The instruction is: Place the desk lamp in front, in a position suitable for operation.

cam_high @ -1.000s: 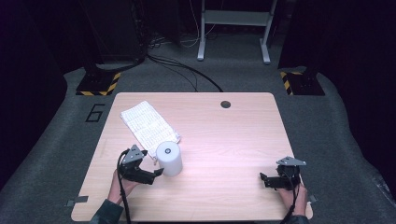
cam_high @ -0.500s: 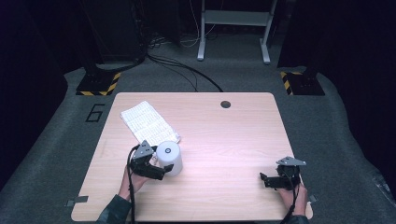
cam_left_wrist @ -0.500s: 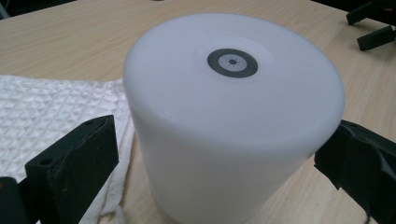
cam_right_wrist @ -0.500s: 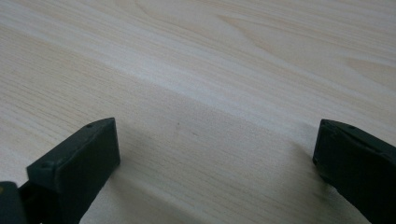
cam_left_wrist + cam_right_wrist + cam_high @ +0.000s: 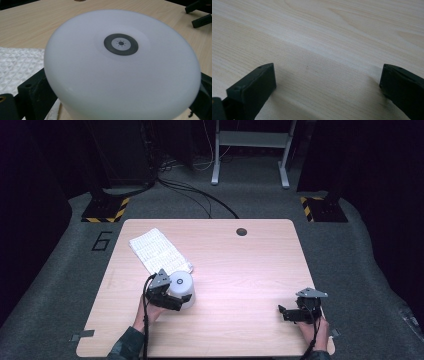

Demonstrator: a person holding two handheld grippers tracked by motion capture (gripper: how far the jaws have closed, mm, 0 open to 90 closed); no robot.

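Note:
A white cylinder (image 5: 182, 286) with a dark ring on its flat top stands on the left half of the wooden table (image 5: 250, 265). My left gripper (image 5: 176, 296) is open, one black jaw on each side of the cylinder (image 5: 120, 62), close against its lower wall. I cannot tell if the pads press it. A white quilted cloth (image 5: 157, 251) lies flat just behind the cylinder, and its edge (image 5: 17, 65) runs beside the left jaw. My right gripper (image 5: 284, 312) rests low at the table's front right, open, with bare wood between its jaws (image 5: 327, 82).
A dark round grommet hole (image 5: 241, 231) sits near the table's far edge. Bare wood stretches between the cylinder and the right gripper (image 5: 200, 15). Beyond the table are grey carpet, cables and stand bases with yellow-black stripes (image 5: 105, 210).
My left gripper has slid right and forward until its jaws came around the cylinder. The cylinder, cloth and right gripper have stayed put.

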